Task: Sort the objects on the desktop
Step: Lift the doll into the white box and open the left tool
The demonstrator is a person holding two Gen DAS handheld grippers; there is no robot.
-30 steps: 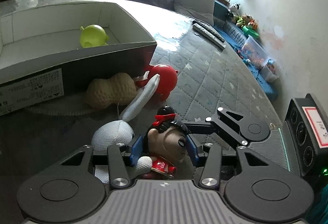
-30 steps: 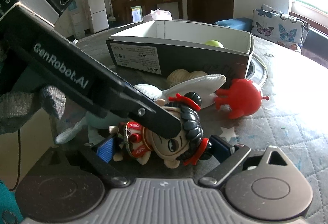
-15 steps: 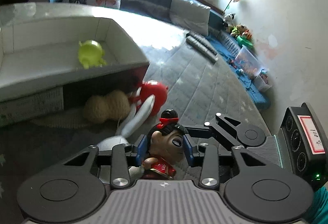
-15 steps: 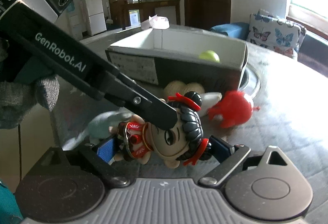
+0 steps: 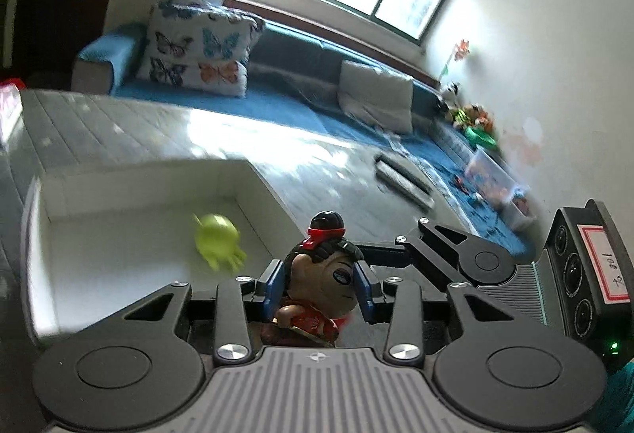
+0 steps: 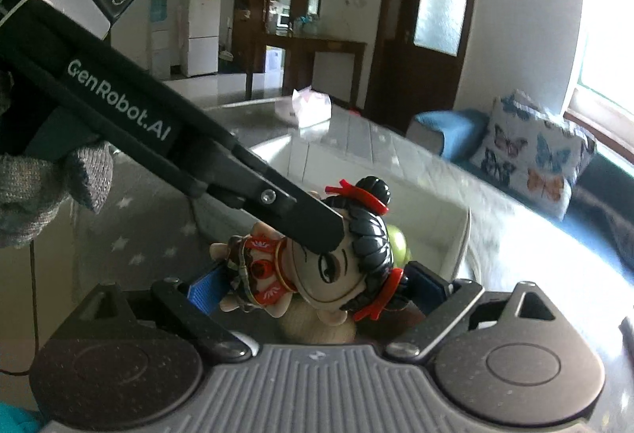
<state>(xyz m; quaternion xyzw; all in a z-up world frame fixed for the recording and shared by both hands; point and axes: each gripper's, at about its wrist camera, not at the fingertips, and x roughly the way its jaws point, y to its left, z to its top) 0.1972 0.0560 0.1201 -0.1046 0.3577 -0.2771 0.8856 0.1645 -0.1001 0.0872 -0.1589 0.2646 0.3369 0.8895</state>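
**Doll gripped from two sides beside the box**

The doll (image 5: 325, 274) hangs between both tongs, off the surface (image 5: 119, 123). In the left wrist view it shows just in front of the right wall of the white box (image 5: 253, 191).

The left tongs (image 5: 319, 286) have just been closing with the doll between them. Their blue pads now press on the two sides of its head, at about half their spread. The right tongs (image 6: 315, 288) stand wide, one pad against the doll's feet and the other against its hair bun, so they hold it lengthwise.

In the right wrist view a black finger of the left tongs crosses the doll's face and hides part of it. A gloved hand (image 6: 39, 191) holds those tongs at the left edge.

A green toy (image 5: 216, 240) lies in the box near its right wall, blurred. From the right wrist it peeks out behind the doll's hair. A beige toy (image 6: 317, 326) shows under the doll, too hidden to tell more.

Two remotes (image 5: 404, 183) lie toward the surface's right edge, well apart from the box. A tissue box (image 6: 311, 108) sits at its far edge. A butterfly cushion (image 5: 198, 48) rests on the sofa beyond.
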